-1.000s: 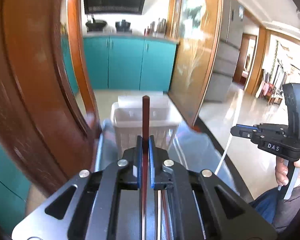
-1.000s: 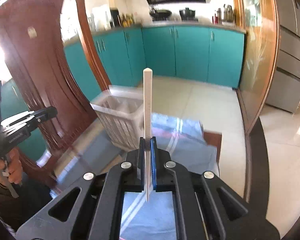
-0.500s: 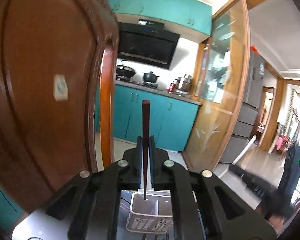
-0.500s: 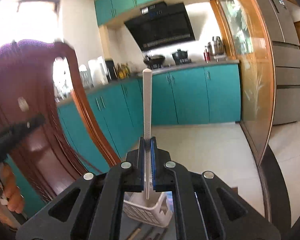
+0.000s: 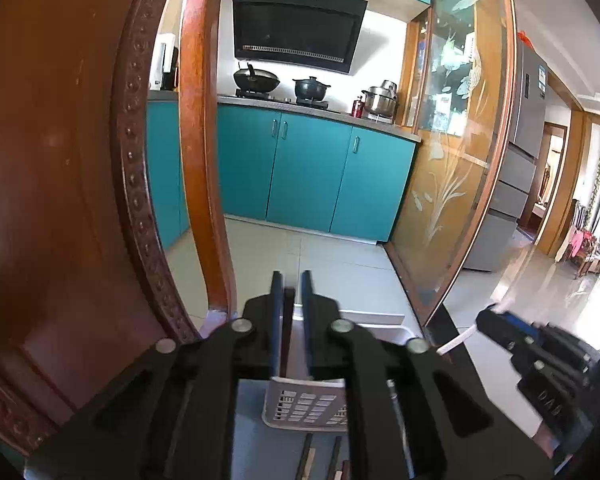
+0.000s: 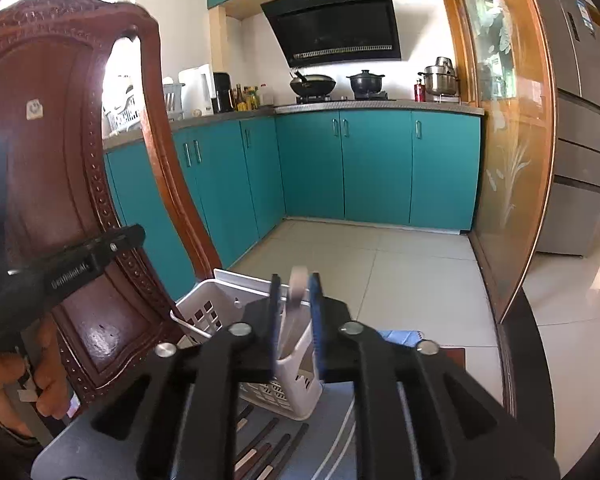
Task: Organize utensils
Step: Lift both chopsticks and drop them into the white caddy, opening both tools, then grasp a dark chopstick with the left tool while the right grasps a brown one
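Observation:
A white slotted utensil basket [image 5: 306, 408] [image 6: 220, 308] stands on the table below both grippers. My left gripper [image 5: 291, 280] is open over it; a dark brown chopstick [image 5: 287, 332] stands loose between the jaws, its lower end inside the basket. My right gripper [image 6: 295, 282] is open too; a white chopstick [image 6: 294, 312], blurred, drops between the jaws into the basket. The right gripper also shows in the left wrist view [image 5: 540, 364], the left gripper in the right wrist view [image 6: 80, 264].
Several dark utensils [image 6: 260, 452] lie on the table in front of the basket, also in the left wrist view [image 5: 320, 456]. A carved wooden chair back [image 6: 60, 200] stands close on the left. A blue cloth [image 6: 400, 336] lies behind the basket.
Both grippers have opened and let go of their chopsticks, which have slid down into the basket. Both cameras tilted down from half a second ago.

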Tool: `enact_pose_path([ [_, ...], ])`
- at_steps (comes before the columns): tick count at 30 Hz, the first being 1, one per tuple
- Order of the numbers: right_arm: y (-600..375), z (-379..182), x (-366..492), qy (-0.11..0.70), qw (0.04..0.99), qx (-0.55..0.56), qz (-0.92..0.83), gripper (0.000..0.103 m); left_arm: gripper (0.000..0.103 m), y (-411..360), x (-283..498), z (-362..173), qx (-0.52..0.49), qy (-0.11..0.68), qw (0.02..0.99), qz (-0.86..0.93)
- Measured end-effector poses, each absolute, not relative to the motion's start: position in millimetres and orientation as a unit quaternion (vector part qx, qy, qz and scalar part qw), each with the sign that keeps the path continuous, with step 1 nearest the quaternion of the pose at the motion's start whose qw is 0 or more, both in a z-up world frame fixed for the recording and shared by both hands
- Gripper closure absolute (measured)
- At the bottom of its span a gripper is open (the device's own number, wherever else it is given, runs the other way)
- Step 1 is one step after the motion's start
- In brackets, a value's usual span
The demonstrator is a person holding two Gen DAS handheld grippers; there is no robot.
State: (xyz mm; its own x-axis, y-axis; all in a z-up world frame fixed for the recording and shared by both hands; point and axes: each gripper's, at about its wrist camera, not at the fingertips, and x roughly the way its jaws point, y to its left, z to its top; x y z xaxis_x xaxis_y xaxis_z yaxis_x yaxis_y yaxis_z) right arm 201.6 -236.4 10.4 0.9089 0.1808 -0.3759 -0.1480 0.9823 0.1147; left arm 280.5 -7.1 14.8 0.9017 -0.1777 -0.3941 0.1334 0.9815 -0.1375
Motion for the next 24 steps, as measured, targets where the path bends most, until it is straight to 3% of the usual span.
enact_pose_path([
  [1,-241,13,196,0.185,0.978,0.045,0.087,0.07,0.07,-7,280,14,-0.053,0.203,0.975,-0.078],
  [2,-247,15,189,0.171,0.98,0.05,0.091,0.062,0.065,-7,277,12,-0.053,0.197,0.976,-0.077],
  [4,-261,17,173,0.146,0.982,0.063,0.106,0.057,0.051,-3,264,11,-0.059,0.174,0.979,-0.083],
  [7,-280,11,157,0.142,0.976,0.07,0.149,0.056,0.04,2,243,4,-0.057,0.141,0.985,-0.086],
  [9,-283,-1,161,0.192,0.957,0.055,0.21,0.056,0.038,2,237,-1,-0.052,0.133,0.986,-0.086],
  [12,-266,-28,168,0.274,0.927,0.003,0.255,0.056,0.037,4,225,-16,-0.039,0.138,0.986,-0.087],
  [17,-233,-108,213,0.431,0.885,-0.031,0.172,0.056,0.037,1,225,-44,-0.019,0.189,0.978,-0.087],
  [18,-230,-128,223,0.458,0.876,-0.021,0.152,0.056,0.042,-2,232,-56,-0.019,0.229,0.969,-0.087],
  [19,-227,-142,229,0.475,0.869,-0.015,0.14,0.059,0.056,-3,237,-64,-0.019,0.257,0.962,-0.09],
  [21,-222,-163,239,0.495,0.861,-0.02,0.113,0.064,0.069,-5,250,-88,-0.028,0.326,0.939,-0.108],
  [24,-217,-179,248,0.508,0.856,-0.01,0.098,0.064,0.071,-11,258,-107,-0.009,0.373,0.921,-0.111],
])
